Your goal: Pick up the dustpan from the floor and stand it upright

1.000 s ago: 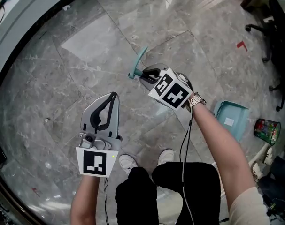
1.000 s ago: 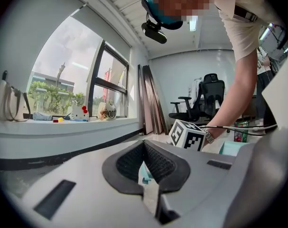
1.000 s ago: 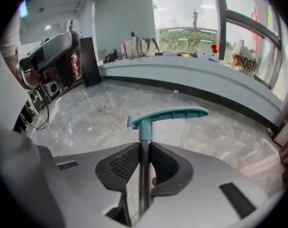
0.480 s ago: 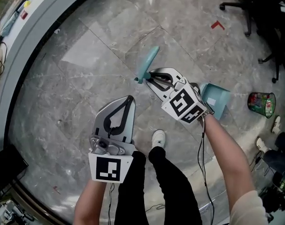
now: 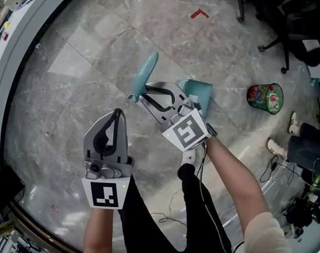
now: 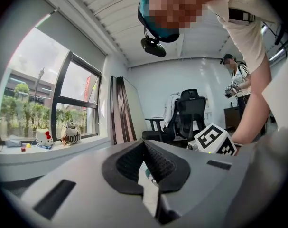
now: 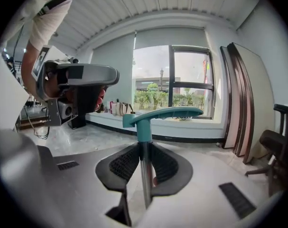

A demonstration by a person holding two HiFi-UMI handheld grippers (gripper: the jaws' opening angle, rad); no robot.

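Over the floor (image 5: 70, 104), the fingers (image 7: 165, 165) of my right gripper (image 5: 147, 92) clamp the dustpan (image 5: 202, 91) by its shaft, just below the handle (image 7: 162, 114); my left gripper (image 5: 116, 114) is closed, empty. To stand it well, I judge the pan must settle flat before I let go.

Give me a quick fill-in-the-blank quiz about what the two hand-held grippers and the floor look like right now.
1. The right hand-held gripper is shut on the pole of the ____.
2. The left hand-held gripper holds ____.
3. The corner-shaped floor mark is coloured ____.
Missing words: dustpan; nothing; red.
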